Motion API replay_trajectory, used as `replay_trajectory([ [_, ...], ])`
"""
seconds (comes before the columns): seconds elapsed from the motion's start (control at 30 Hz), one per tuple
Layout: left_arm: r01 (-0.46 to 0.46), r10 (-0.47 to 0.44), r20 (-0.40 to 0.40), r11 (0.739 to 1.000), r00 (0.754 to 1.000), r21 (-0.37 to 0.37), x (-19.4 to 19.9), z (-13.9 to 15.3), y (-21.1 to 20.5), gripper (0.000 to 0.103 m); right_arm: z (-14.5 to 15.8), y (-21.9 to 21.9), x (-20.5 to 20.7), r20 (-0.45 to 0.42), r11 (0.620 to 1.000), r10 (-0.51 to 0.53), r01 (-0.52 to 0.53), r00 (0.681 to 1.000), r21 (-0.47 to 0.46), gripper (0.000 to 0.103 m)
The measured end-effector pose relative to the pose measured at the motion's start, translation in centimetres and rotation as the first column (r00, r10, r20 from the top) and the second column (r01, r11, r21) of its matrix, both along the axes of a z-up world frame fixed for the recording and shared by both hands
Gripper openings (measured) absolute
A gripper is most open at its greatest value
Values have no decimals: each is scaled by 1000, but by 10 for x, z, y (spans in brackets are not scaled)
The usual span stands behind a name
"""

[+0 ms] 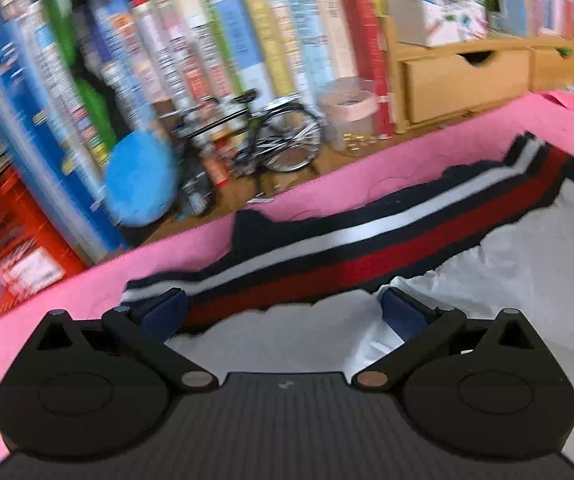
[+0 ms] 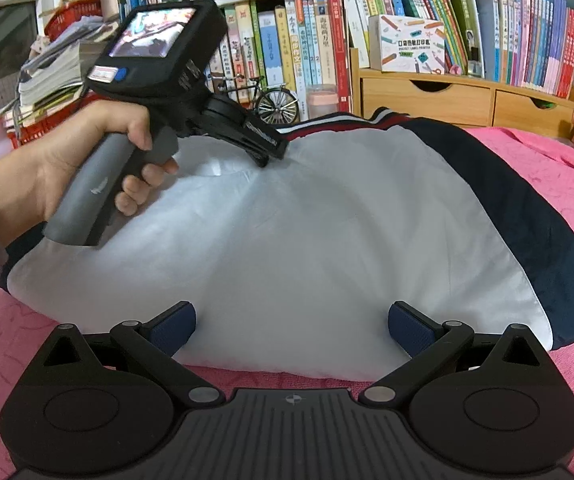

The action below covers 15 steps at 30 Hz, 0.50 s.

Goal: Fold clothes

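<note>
A garment with a white lining, navy outer fabric and a red, white and navy striped band lies spread on a pink bed cover. My left gripper is open, hovering over the garment's far edge by the striped band; it also shows in the right wrist view, held in a hand. My right gripper is open at the garment's near white edge, empty.
A shelf of upright books stands behind the bed. In front of it are a model bicycle, a clear jar, wooden drawers and a blue plush toy. Stacked papers lie at the far left.
</note>
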<state>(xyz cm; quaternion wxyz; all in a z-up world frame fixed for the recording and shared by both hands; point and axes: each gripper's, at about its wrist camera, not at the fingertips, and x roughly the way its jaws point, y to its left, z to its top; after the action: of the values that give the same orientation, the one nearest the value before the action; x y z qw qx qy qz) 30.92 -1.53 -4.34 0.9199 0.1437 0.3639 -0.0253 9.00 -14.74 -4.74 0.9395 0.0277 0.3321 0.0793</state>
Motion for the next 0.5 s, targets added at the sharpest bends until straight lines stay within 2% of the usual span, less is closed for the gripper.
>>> replay_trajectory([
  [0.1,-2,2,5,999,1000,-37,-27,14,10,101,0,2,0,-2,1000,0,0,1000,-11,103],
  [0.3,146,-146,-14,989,989,-18,-85,12,4,102,0,2,1,-2,1000,-1,1,1000,-10,103],
  [0.37,195,-195,0,980,981,46,-89,3,-10,103,0,2,1,-2,1000,-1,1,1000,-10,103],
  [0.47,144,-172,124,968,977,207,-67,-15,-23,103,0,3,1,-2,1000,-2,2,1000,-10,103],
  [0.5,90,-127,151,968,980,233,-53,-18,-23,103,0,3,1,-2,1000,-2,2,1000,-11,103],
])
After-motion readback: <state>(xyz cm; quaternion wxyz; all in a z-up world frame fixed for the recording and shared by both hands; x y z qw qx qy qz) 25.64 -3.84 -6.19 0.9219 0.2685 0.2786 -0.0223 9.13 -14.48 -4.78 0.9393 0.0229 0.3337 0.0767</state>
